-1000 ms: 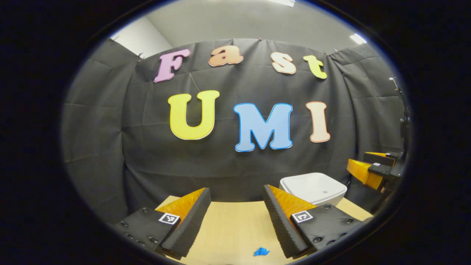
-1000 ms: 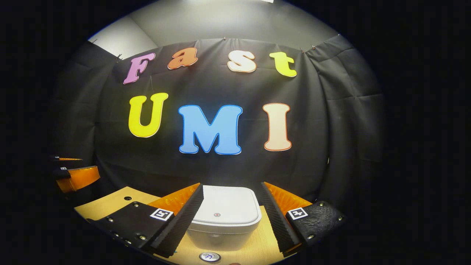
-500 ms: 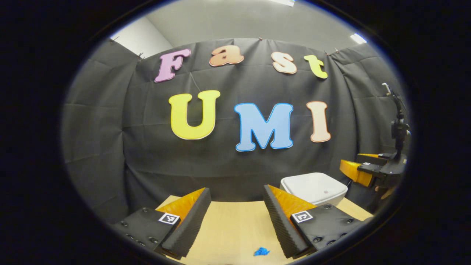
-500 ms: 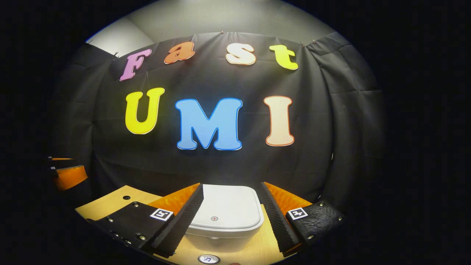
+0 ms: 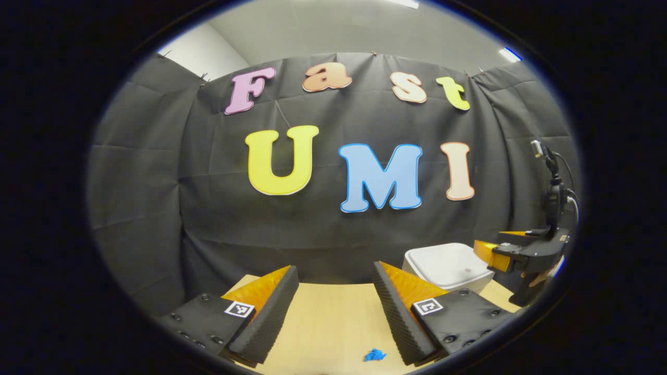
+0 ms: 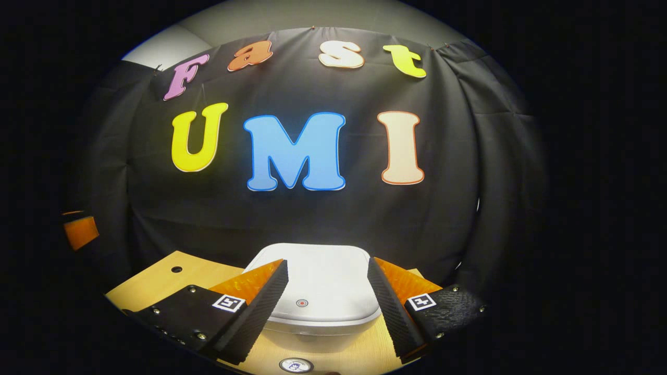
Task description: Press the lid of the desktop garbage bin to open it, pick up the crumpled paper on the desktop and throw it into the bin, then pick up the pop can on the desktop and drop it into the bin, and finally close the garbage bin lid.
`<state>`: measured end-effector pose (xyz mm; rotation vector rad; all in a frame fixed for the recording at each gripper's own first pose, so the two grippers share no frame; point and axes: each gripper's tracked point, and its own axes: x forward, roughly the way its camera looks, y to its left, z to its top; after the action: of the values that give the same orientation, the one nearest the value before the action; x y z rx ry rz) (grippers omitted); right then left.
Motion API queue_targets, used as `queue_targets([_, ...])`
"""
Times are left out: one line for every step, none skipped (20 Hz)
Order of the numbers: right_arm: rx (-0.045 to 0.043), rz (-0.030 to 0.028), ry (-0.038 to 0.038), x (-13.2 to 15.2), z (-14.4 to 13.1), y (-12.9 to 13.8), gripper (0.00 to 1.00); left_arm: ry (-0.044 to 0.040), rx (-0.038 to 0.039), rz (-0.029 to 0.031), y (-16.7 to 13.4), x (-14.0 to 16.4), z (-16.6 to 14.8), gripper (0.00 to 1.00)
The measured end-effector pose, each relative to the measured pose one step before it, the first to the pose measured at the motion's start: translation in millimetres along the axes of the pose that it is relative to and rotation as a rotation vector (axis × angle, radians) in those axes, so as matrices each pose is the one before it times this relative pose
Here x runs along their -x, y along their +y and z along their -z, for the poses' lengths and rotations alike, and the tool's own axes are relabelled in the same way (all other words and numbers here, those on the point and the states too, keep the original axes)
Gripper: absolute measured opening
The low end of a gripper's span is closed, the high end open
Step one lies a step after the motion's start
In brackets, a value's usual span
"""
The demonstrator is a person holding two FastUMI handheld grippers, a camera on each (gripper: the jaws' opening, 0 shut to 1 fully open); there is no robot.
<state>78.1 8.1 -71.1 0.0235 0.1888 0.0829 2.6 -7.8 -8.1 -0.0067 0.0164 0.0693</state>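
The white garbage bin [image 6: 318,281] stands on the wooden desktop with its lid down; a small round button [image 6: 301,302] marks the lid's near edge. My right gripper [image 6: 325,271] hovers open just above the lid, one finger to each side of it. The pop can's top [image 6: 295,364] shows at the bottom, in front of the bin. In the left gripper view my left gripper [image 5: 333,276] is open over the desktop with nothing between its fingers. A small blue crumpled paper [image 5: 374,355] lies near its right finger. The bin [image 5: 448,265] sits at the right, with the right gripper [image 5: 513,252] over it.
The light wooden desktop [image 5: 328,323] runs back to the black cloth wall. A small round hole [image 6: 176,270] sits in the desktop at left in the right gripper view. The other gripper's finger [image 6: 81,232] shows at the far left there.
My right gripper has moved forward and down toward the bin lid, which now looks larger between its fingers. The left gripper has barely shifted.
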Motion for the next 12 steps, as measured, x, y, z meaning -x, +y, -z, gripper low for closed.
queue_targets([0.00504,-0.00303,0.01340,-2.73,4.55,1.56,0.98,0.00205,0.00028,-0.00226,0.64,-0.58,0.29,0.95])
queue_targets([0.00518,0.00015,0.01329,-2.94,5.19,0.70,0.98,0.00101,-0.00012,-0.00150,1.42,-0.42,1.49,0.95])
queue_targets([0.00437,-0.00157,0.01161,-2.24,4.84,1.26,0.98,0.00104,-0.00010,-0.00170,0.11,-0.77,0.24,0.95])
queue_targets([0.00299,-0.00284,0.01171,-2.50,4.90,2.11,0.98,0.00048,0.00031,-0.00094,0.75,0.18,0.61,0.95])
queue_targets([0.00186,-0.00263,0.01343,-2.08,4.75,1.08,0.98,0.00142,0.00087,-0.00142,1.75,-0.87,0.59,0.95])
queue_targets([0.00235,-0.00216,0.01336,-1.31,5.67,1.02,0.98,0.00190,0.00108,-0.00047,0.46,-1.00,-0.42,0.95])
queue_targets([0.00174,-0.00158,0.01249,-1.62,4.58,0.21,0.98,0.00170,0.00132,-0.00072,-0.42,-0.09,1.68,0.95])
queue_targets([0.00085,-0.00083,0.01113,-1.55,5.18,1.28,0.98,0.00128,0.00167,-0.00010,0.66,-1.02,1.13,0.95])
queue_targets([-0.00029,-0.00128,0.01040,-1.22,3.96,-0.05,0.98,0.00179,0.00135,-0.00028,0.57,-0.77,0.75,0.95])
queue_targets([-0.00766,-0.00303,-0.00153,-0.60,0.18,0.22,0.98,0.00198,0.00100,-0.00066,0.56,-0.89,0.31,0.95])
queue_targets([-0.00903,0.00154,-0.00367,-0.30,-1.89,-1.06,0.98,0.00195,0.00077,-0.00097,0.36,-0.99,0.97,0.95])
queue_targets([-0.00356,-0.00153,0.00315,-0.64,3.21,0.45,0.98,0.00183,0.00097,-0.00104,0.70,-0.55,1.31,0.95])
